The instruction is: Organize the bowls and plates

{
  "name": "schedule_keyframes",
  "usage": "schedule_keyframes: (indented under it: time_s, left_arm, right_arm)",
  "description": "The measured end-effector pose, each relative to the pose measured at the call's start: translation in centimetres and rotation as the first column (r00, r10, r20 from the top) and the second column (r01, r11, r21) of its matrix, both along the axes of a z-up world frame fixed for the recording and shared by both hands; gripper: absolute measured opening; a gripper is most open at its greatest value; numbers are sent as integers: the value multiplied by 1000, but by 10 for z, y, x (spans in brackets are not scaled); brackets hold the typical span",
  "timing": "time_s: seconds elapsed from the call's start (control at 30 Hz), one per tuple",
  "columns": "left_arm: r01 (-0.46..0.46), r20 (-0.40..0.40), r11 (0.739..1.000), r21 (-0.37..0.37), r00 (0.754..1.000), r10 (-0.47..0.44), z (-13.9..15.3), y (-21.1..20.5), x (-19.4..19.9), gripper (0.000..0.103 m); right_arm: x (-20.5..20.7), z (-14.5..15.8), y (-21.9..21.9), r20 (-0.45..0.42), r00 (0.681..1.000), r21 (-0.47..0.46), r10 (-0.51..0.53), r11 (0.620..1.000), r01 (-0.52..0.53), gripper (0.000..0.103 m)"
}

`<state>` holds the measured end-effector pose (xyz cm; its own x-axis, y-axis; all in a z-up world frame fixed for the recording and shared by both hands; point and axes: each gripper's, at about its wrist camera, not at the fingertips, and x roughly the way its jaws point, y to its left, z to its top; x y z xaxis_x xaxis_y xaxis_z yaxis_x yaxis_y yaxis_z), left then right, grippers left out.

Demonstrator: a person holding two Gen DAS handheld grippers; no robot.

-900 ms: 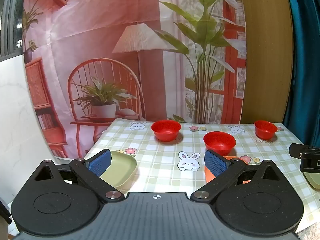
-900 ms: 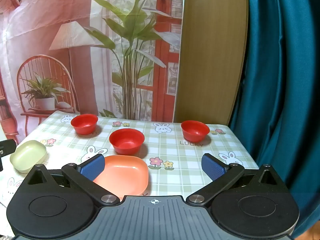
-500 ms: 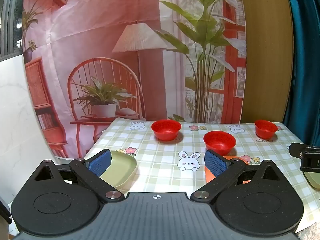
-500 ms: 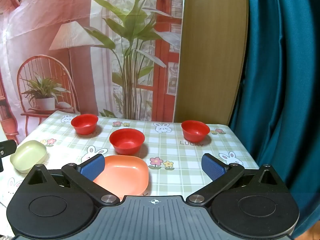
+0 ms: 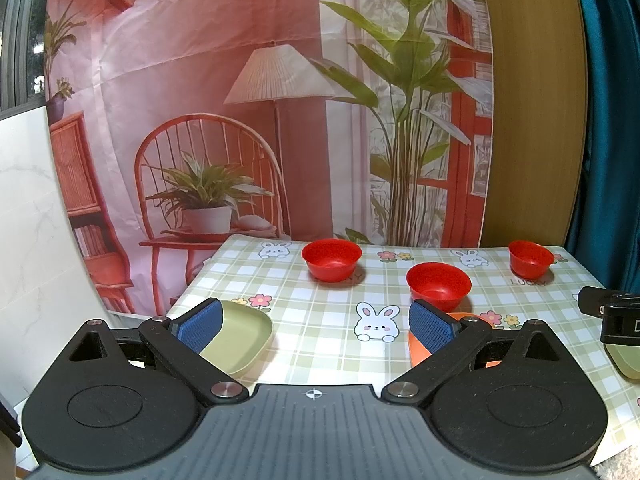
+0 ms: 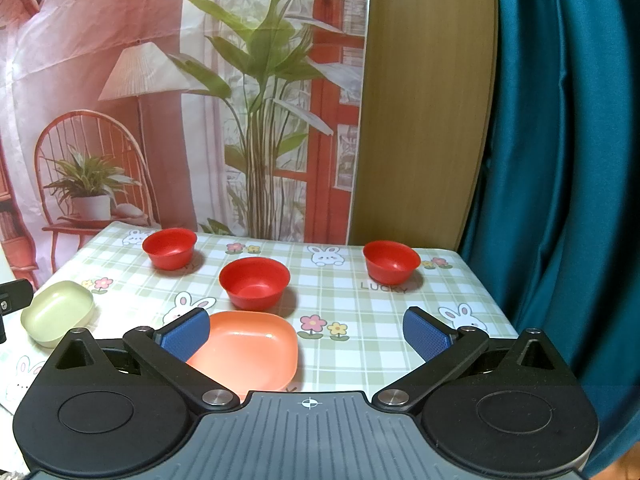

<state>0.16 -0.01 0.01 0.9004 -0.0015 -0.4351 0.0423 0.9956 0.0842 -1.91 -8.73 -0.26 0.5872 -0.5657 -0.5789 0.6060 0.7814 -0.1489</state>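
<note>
While both tongs hang above the near edge of the checked tabletop [image 6: 360, 312], the left tongs [image 5: 316, 326] and right tongs [image 6: 306, 336] are spread wide and hold nothing. Three red bowls [image 6: 254, 282] sit far back. An orange plate [image 6: 256, 350] lies near the middle, and a green plate [image 5: 240, 338] at the left

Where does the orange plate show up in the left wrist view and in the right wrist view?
Left wrist: orange plate low right of centre, mostly hidden behind the gripper's finger.
Right wrist: orange plate low centre-left, almost fully visible.
Shared landmark: the middle red bowl sits just beyond it.
</note>
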Motion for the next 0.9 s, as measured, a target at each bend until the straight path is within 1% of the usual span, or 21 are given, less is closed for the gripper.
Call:
schedule_keyframes:
  time_s: [0.9]
  left_arm:
    - [-3,-14,1000,-13,1000,3,-3,1,2,100]
  right_arm:
    - [0,1,0,-2,1000,3,-1,1000,1,103]
